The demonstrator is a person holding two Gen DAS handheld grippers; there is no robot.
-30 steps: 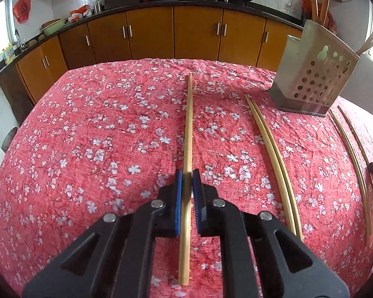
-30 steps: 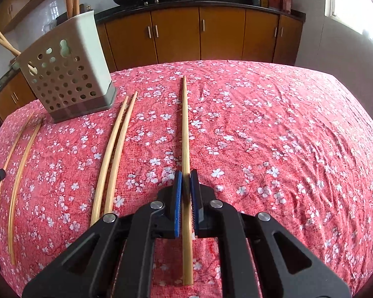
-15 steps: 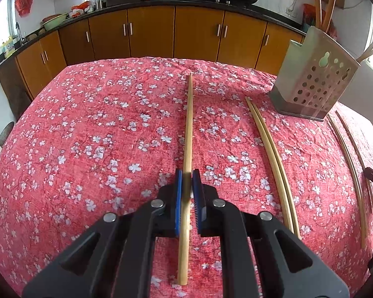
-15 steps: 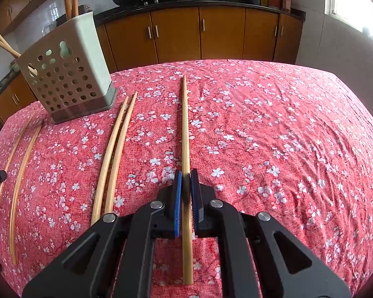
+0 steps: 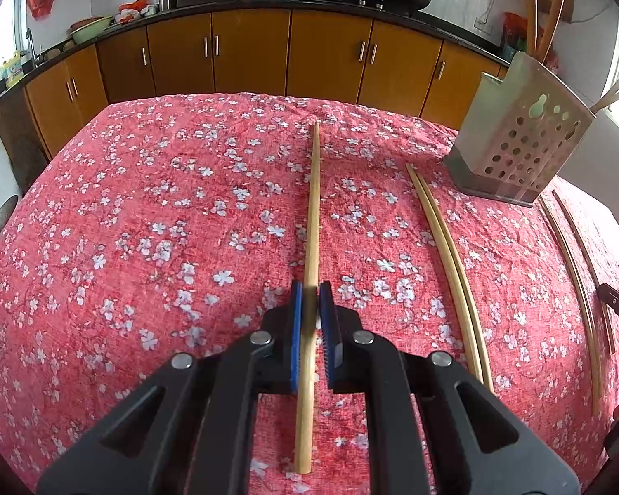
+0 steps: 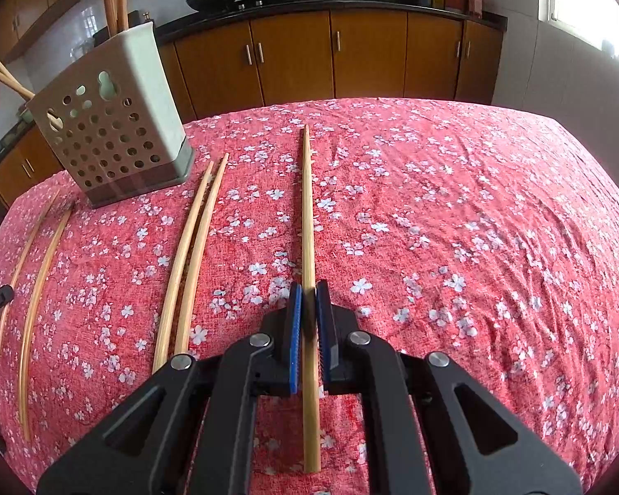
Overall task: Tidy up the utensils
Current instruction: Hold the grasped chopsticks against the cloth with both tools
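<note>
My left gripper (image 5: 310,293) is shut on a long bamboo chopstick (image 5: 314,206) that points straight ahead over the red flowered tablecloth (image 5: 144,227). My right gripper (image 6: 308,292) is shut on another bamboo chopstick (image 6: 307,206), also pointing ahead. A perforated utensil holder (image 5: 516,136) with several chopsticks standing in it sits at the right in the left wrist view and at the left in the right wrist view (image 6: 111,123). A pair of chopsticks (image 5: 445,247) lies on the cloth between the two grippers, also seen in the right wrist view (image 6: 190,255).
Two more thin chopsticks (image 5: 573,264) lie beyond the holder, near the other gripper; they show at far left in the right wrist view (image 6: 37,280). Brown kitchen cabinets (image 5: 268,53) with a dark counter, woks and bottles run behind the table.
The left gripper has risen and tilted a little with its chopstick. The right gripper has hardly moved. Both stay shut on their chopsticks.
</note>
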